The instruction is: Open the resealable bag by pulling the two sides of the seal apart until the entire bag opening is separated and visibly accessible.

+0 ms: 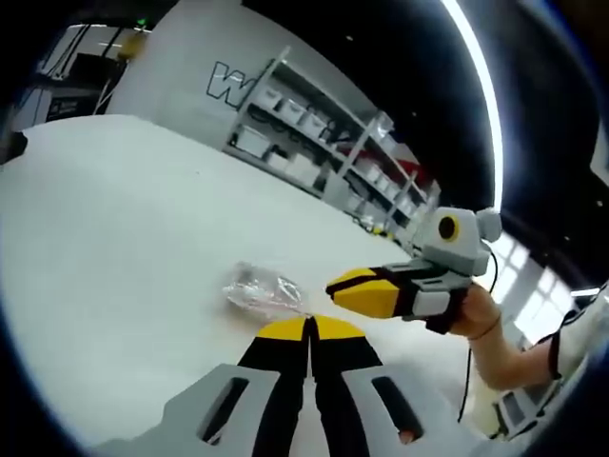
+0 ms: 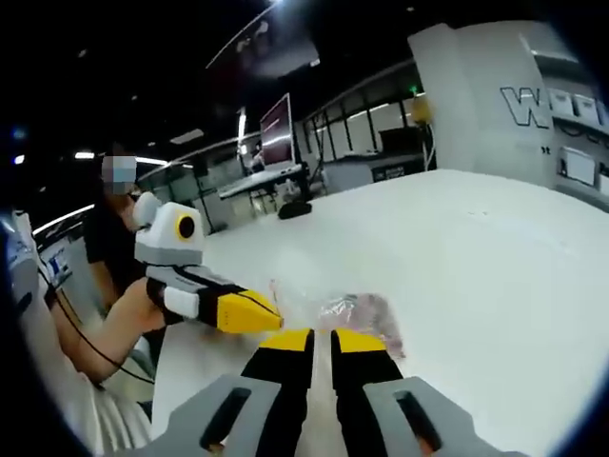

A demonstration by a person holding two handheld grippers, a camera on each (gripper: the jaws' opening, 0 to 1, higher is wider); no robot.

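We are seeing a clear bag (image 1: 264, 288) lying on a white table (image 1: 114, 238). Both grippers (image 1: 309, 328) (image 2: 322, 340) are showing yellow tips on black jaws.

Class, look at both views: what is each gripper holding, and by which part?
Both jaw pairs look closed at the near edge of the clear, crumpled resealable plastic bag on the white table. The left gripper and right gripper seem to pinch it, though contact is hidden.
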